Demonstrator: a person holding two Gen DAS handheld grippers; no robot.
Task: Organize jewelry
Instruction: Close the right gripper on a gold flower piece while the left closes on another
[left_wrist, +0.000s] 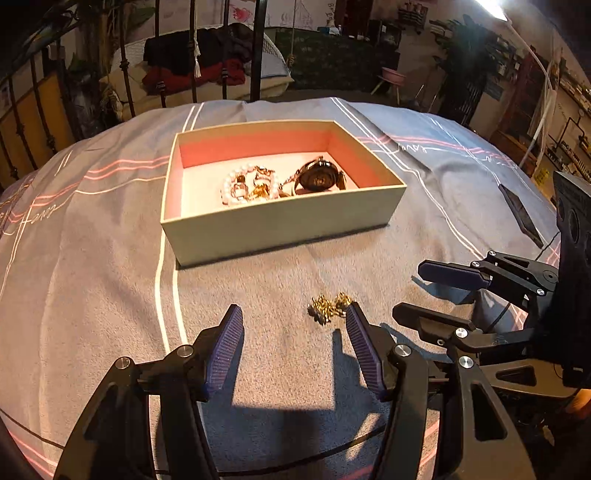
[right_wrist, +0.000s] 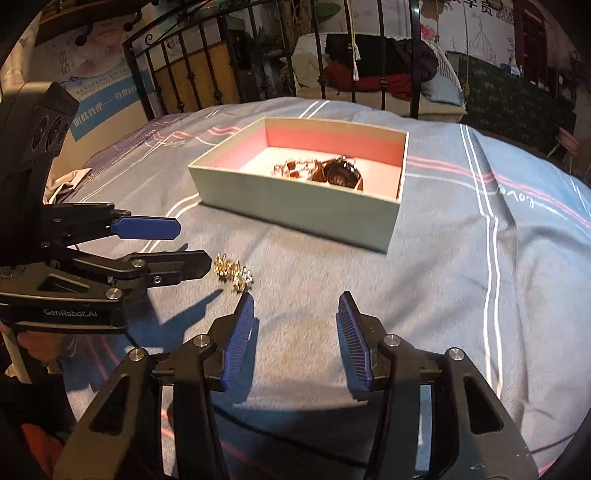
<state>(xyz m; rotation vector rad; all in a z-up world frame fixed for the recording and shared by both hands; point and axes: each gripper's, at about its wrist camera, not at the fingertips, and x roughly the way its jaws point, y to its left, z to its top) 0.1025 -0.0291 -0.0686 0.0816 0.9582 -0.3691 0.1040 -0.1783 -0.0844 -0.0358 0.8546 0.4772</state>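
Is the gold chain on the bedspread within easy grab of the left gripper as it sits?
Probably yes: the gold chain lies loose just off the open left gripper's right fingertip, nothing covering it.

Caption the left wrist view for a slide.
Both open claws flank a gold chain on the bedspread, before the jewelry box.

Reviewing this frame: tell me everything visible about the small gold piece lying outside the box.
The gold piece is a small bunched cluster of shiny gold-coloured links or beads, apparently metal, with a few darker bits; its exact type is unclear. It lies loose on the grey striped bedspread, in front of the open box and apart from it. Neither gripper holds it: it sits just off one fingertip of the open left gripper, and beside the right gripper's near finger.
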